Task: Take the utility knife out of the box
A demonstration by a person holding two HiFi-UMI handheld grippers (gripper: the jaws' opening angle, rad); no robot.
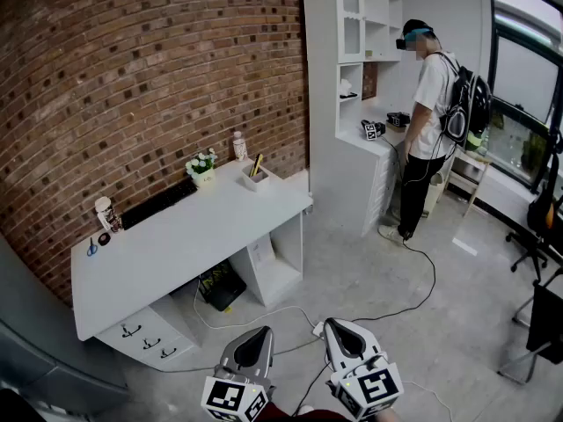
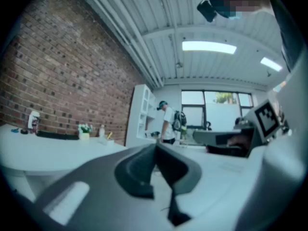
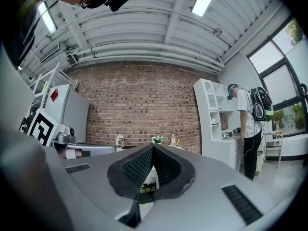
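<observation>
Look for the knife (image 1: 256, 165) as a thin yellow stick in the small white box (image 1: 258, 181) at the far right end of the desk (image 1: 176, 236), near a bottle (image 1: 238, 145) and a plant (image 1: 202, 167), well apart from both grippers. Expect, as a judgement, a light, stiff tool with a hard, rather smooth body: not fragile, but with a blade to respect. Best to take hold of the upper part that sticks out above the rim, pads across the flat sides, and to pull along its length. Probably wise to steady the box too, since it looks light enough to lift or tip along with the knife. Read the long axis as near upright, top end tipped slightly to the right in the head view; too small to tell which end carries the blade. Find the left gripper (image 1: 259, 334) low at the head view's bottom edge, jaws pressed together on nothing, and the right gripper (image 1: 336, 325) beside it, likewise closed and empty.
</observation>
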